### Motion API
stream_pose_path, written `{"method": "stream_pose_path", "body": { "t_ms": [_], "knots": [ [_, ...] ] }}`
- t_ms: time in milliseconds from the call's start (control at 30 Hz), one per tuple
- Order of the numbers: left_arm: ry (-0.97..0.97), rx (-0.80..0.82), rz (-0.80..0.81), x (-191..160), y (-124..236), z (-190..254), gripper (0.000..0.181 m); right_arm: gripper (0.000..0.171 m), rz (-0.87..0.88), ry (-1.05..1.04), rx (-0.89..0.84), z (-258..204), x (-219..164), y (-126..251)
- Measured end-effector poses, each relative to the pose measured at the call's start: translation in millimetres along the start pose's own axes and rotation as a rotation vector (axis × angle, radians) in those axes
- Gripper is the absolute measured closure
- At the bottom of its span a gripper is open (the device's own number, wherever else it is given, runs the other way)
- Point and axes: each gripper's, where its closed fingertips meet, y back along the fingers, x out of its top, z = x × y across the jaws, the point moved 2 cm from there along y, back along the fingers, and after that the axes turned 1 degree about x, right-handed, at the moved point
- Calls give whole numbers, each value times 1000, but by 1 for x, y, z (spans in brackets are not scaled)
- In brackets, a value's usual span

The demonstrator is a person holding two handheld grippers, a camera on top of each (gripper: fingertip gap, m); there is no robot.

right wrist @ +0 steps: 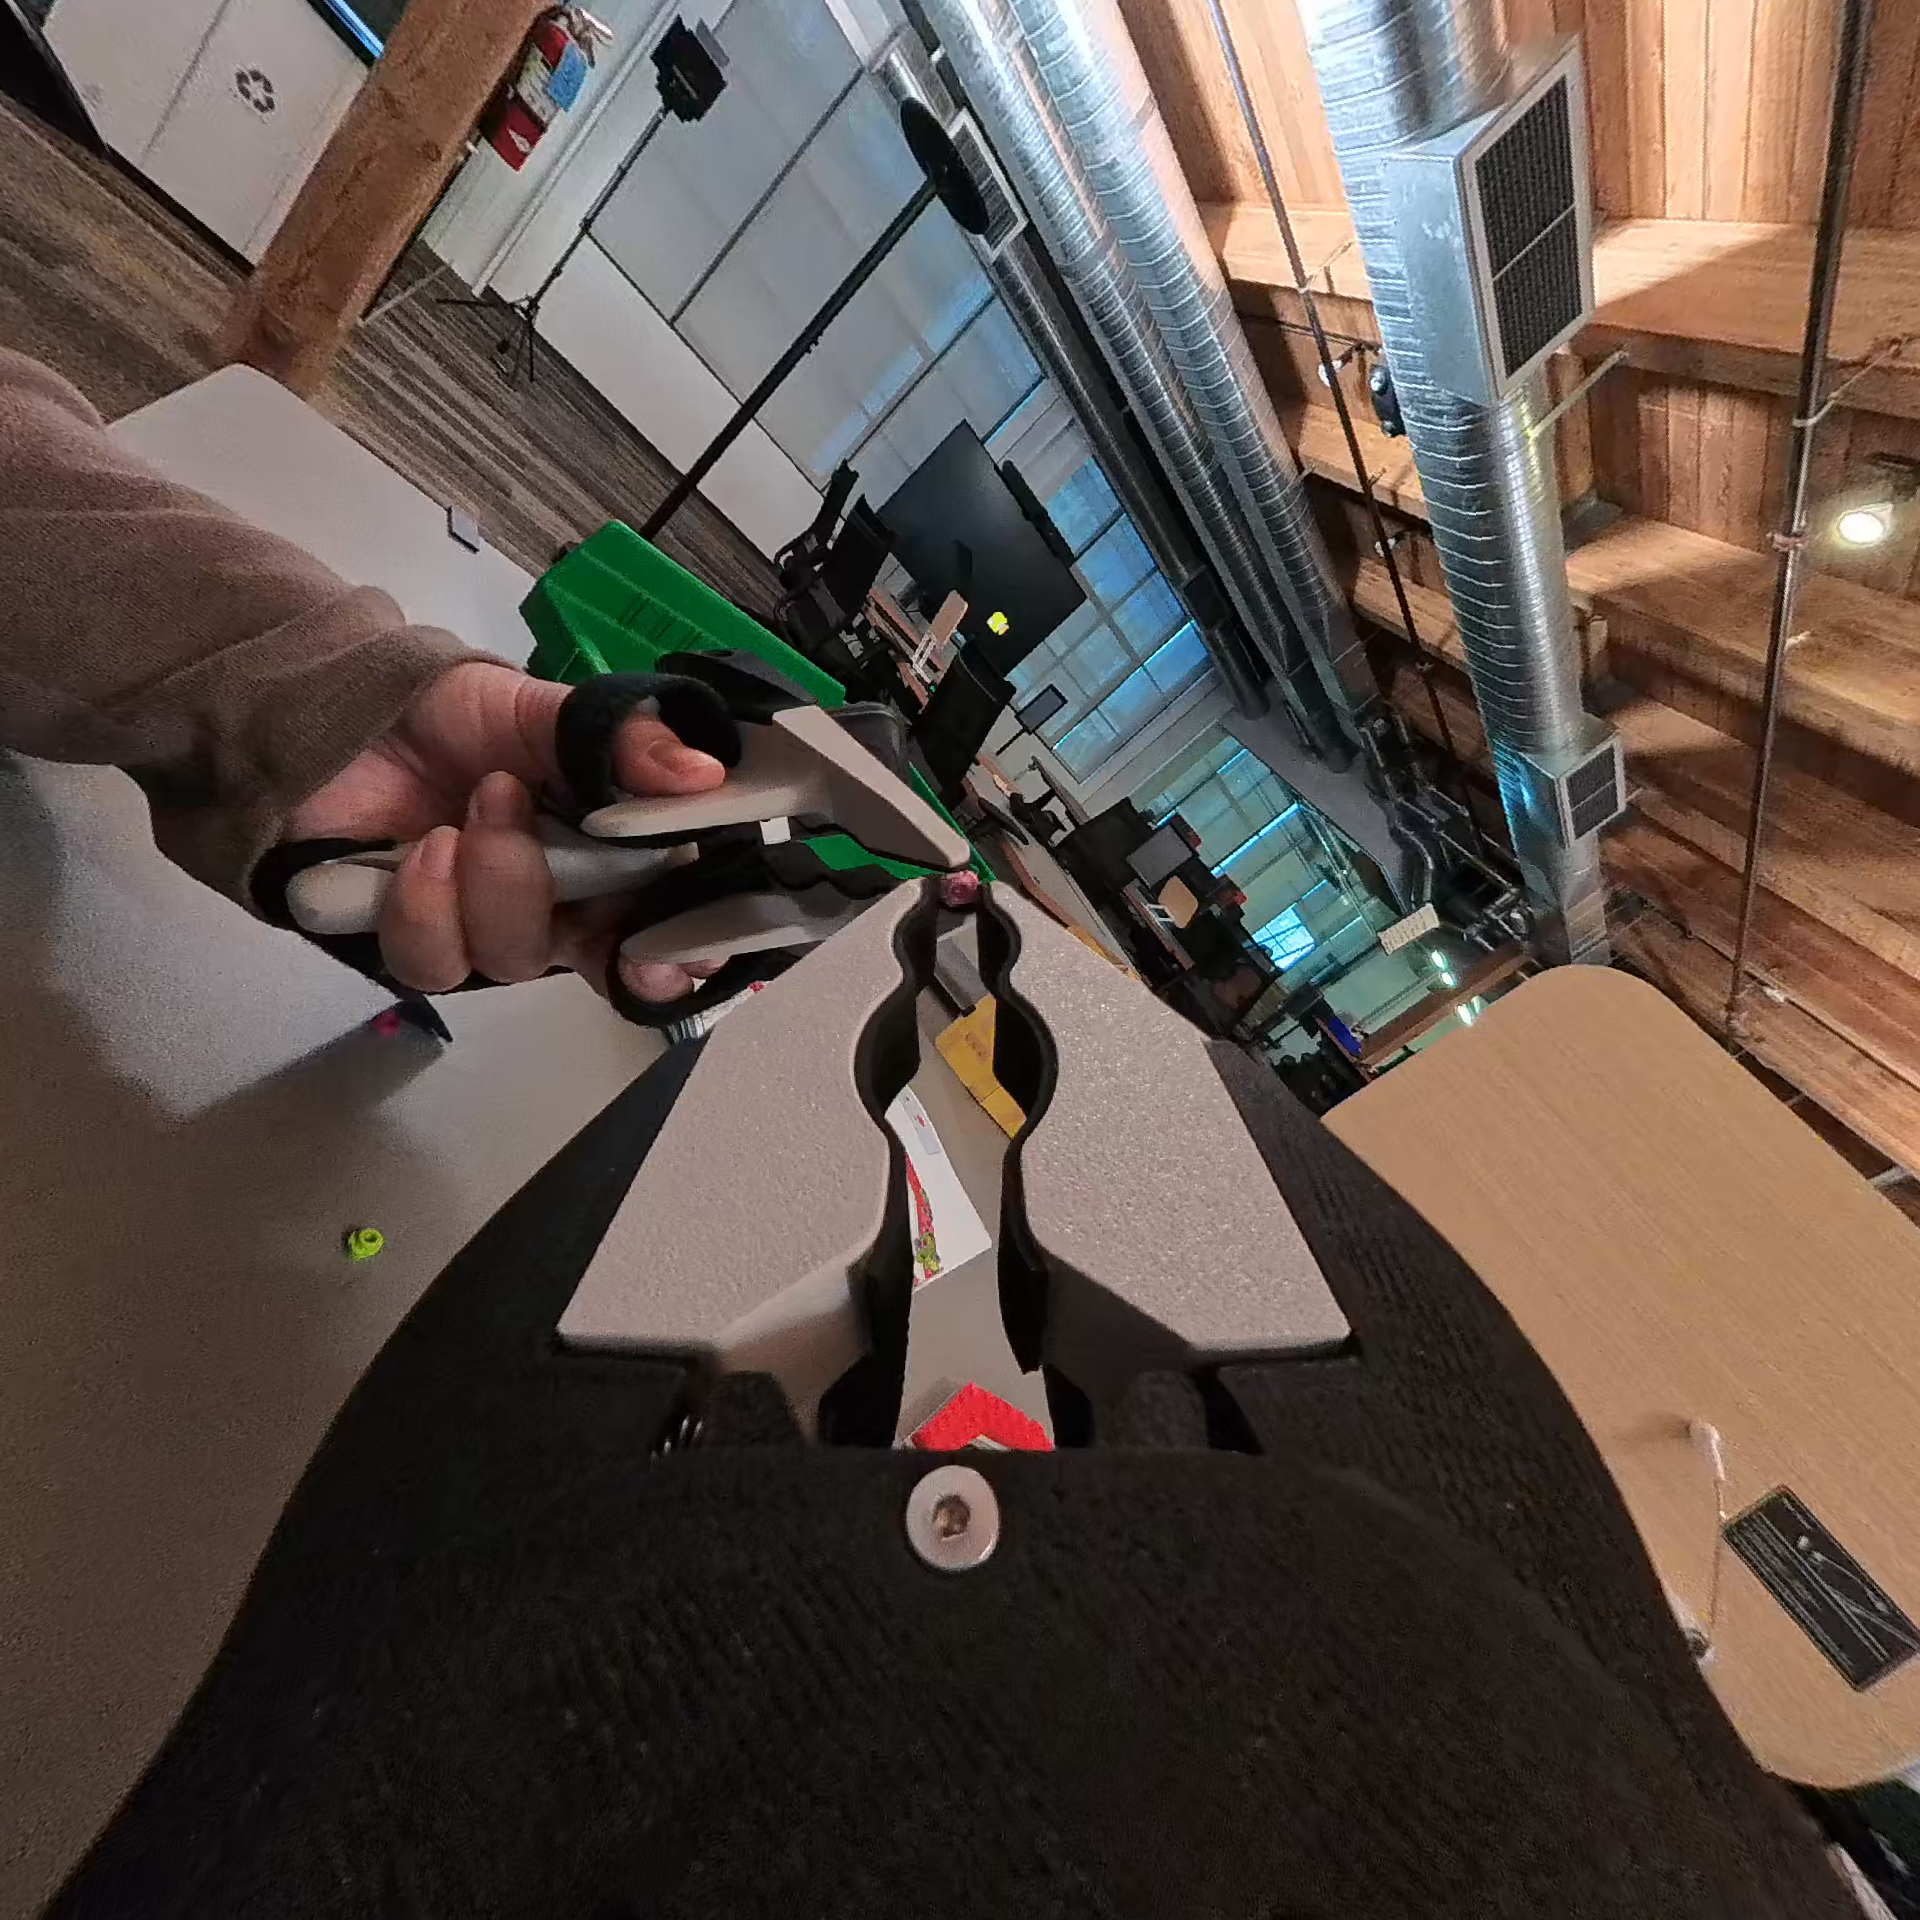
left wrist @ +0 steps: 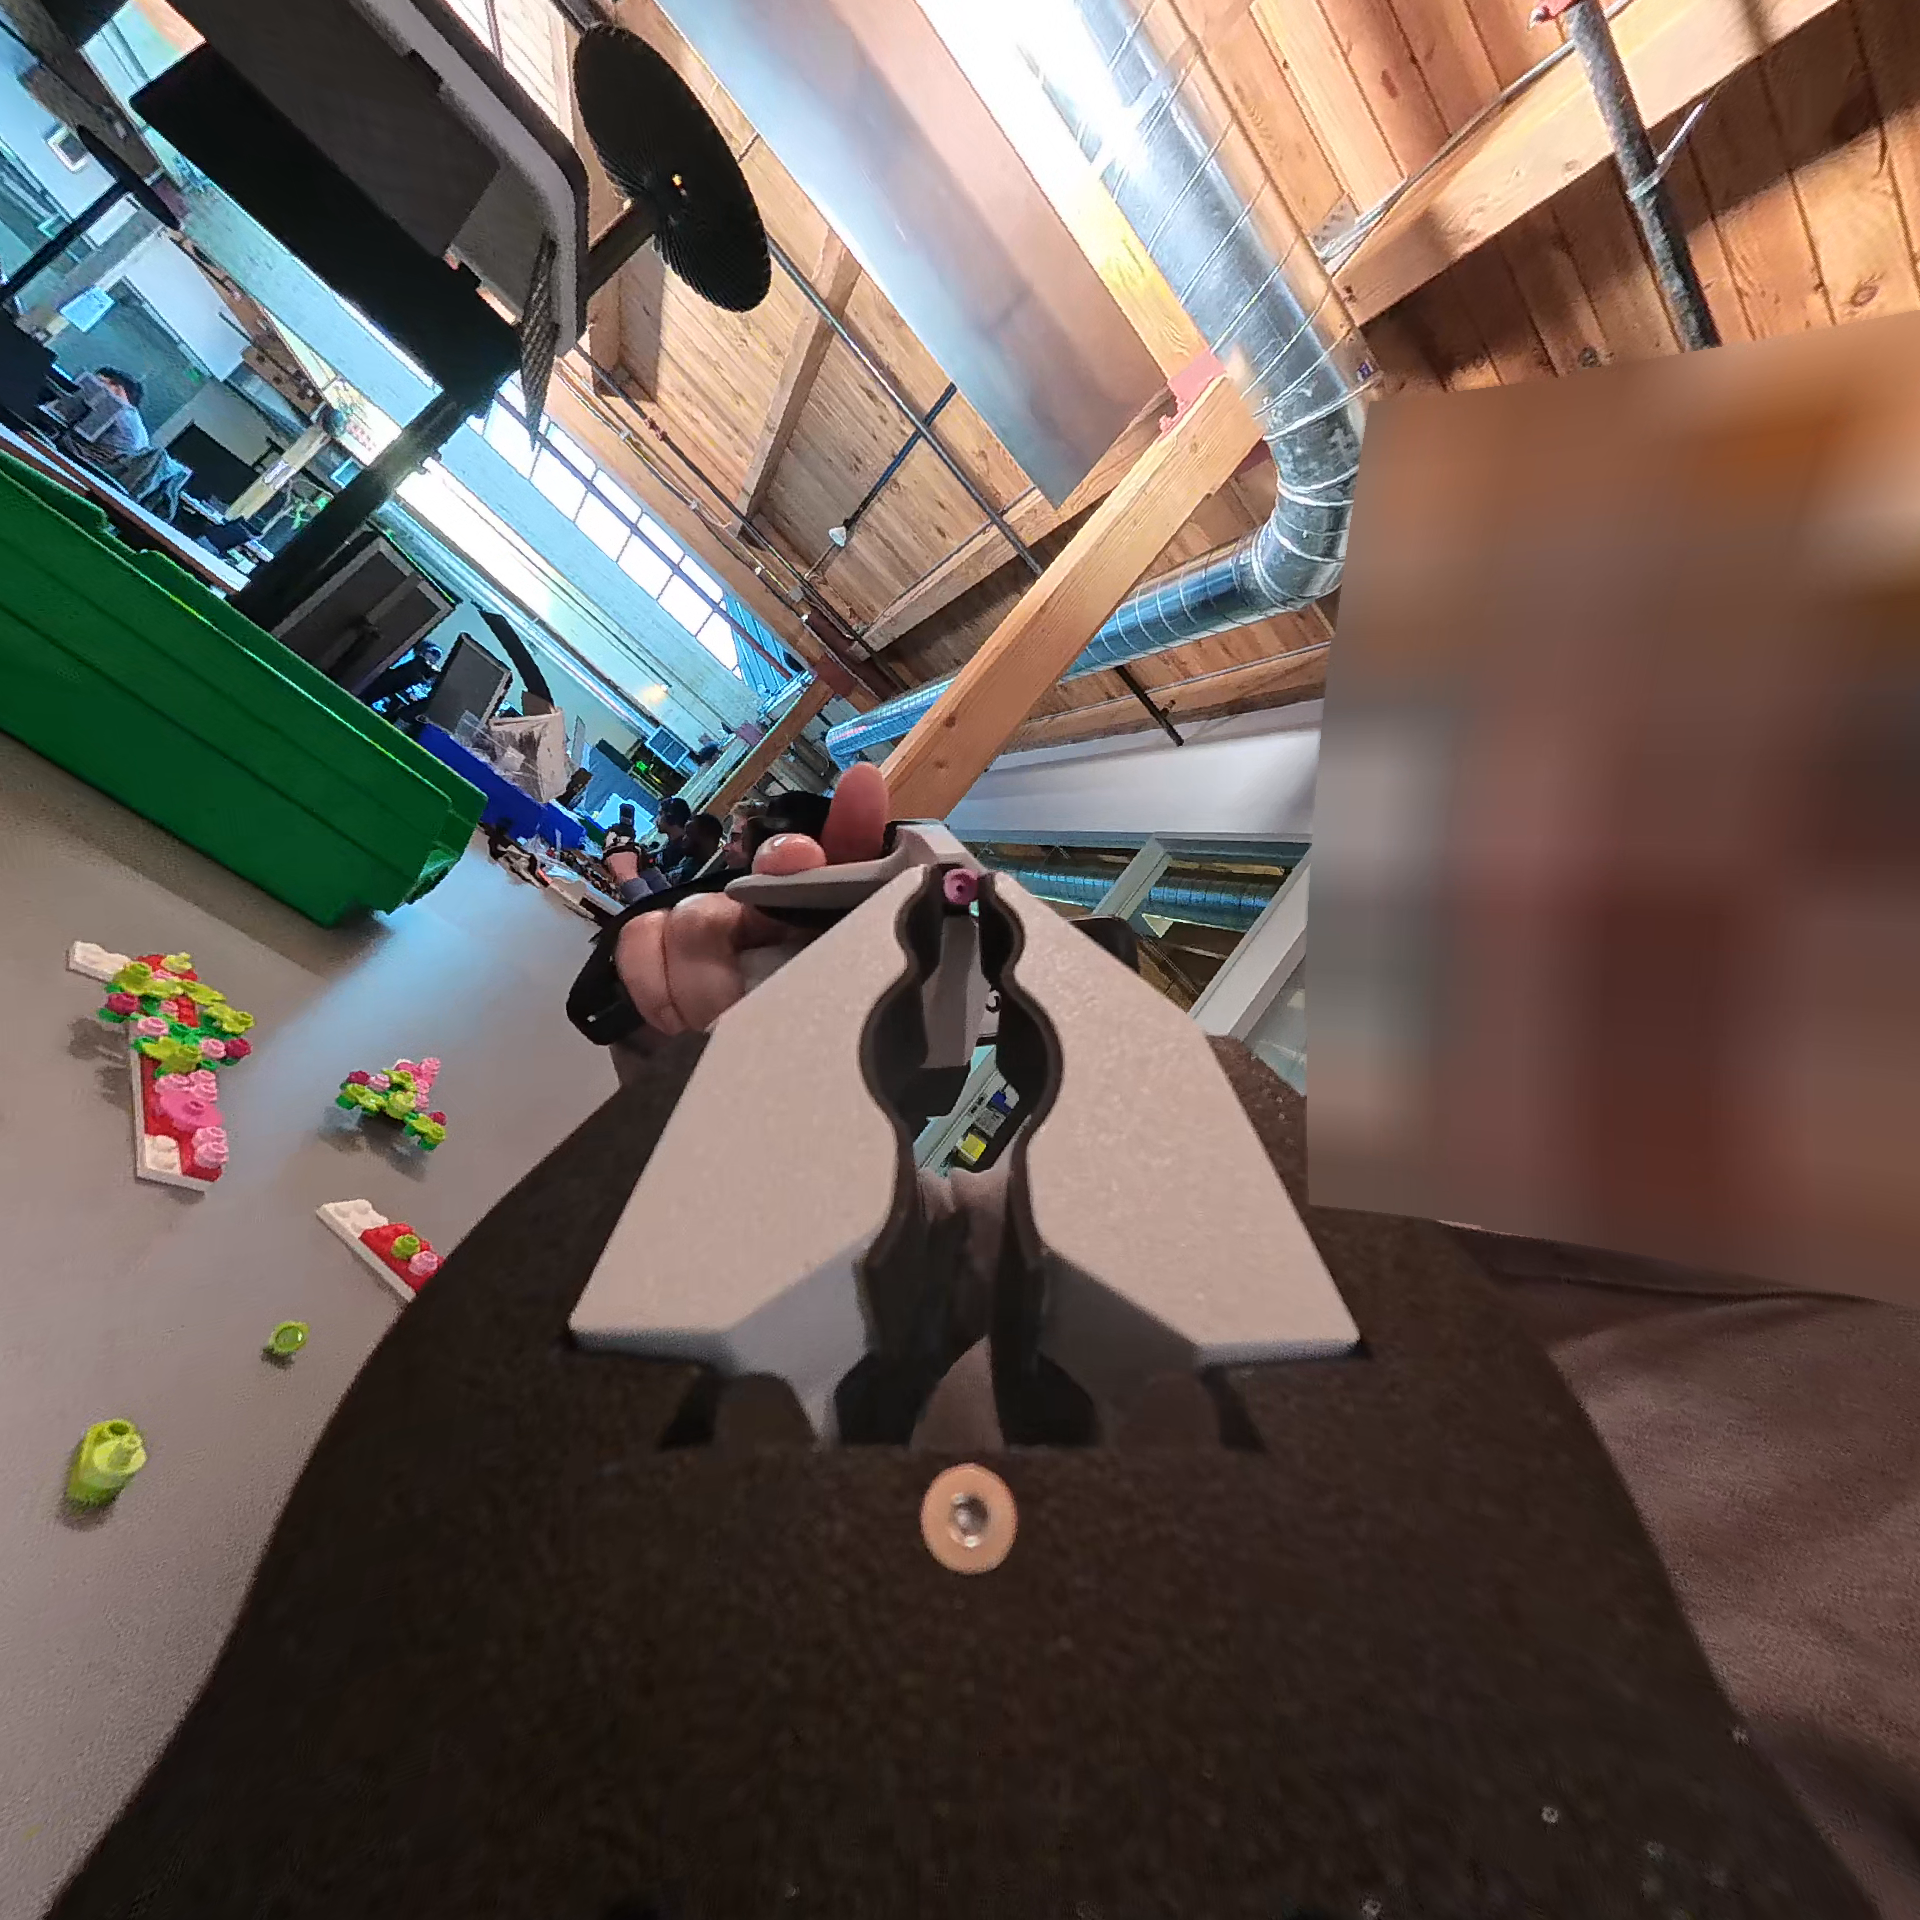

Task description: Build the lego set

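My left gripper (left wrist: 961, 883) and my right gripper (right wrist: 961, 891) are raised above the grey table (left wrist: 156, 1558) and point at each other, tip to tip. A small round magenta lego piece (left wrist: 958, 883) sits pinched at the left gripper's tips. The same piece (right wrist: 958, 888) sits at the right gripper's tips, where the left gripper's upper finger (right wrist: 883, 805) touches it. Both pairs of jaws are nearly closed around it. On the table to the left lie a white and red plate covered with flowers (left wrist: 171, 1060), a small flower cluster (left wrist: 400, 1101) and a short white and red plate (left wrist: 384, 1242).
Loose lime pieces (left wrist: 286, 1337) (left wrist: 104, 1460) (right wrist: 364, 1242) and a magenta piece (right wrist: 387, 1027) lie on the table. A green bin (left wrist: 208, 707) stands at the back. A red brick (right wrist: 977, 1423) and a printed sheet (right wrist: 935, 1195) show under the right gripper. A wooden chair seat (right wrist: 1610, 1299) is to the right. The tips of both grippers are at nearly the same place.
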Motion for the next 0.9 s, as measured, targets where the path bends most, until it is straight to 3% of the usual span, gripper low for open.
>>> {"method": "stream_pose_path", "body": {
  "t_ms": [400,467,533,600,733,800,900],
  "knots": [
    [-8,73,-21,2,-5,-20,174,167,-64,-28,-3,7,-21,9],
    [-18,94,-18,9,-5,-24,154,167,-85,-22,-16,11,-27,14],
    [-75,139,-34,18,-3,-31,147,167,-115,-20,-38,19,-37,21],
    [-224,274,-163,18,0,-50,143,167,-163,-41,-57,30,-51,30],
    [-601,539,-635,-1,10,-108,141,167,-296,-125,-121,55,-101,56],
    [-763,575,-876,-8,14,-133,134,167,-354,-186,-105,57,-122,66],
    [-906,492,-1110,-16,13,-158,133,167,-424,-232,-42,50,-141,73]
  ]
}}
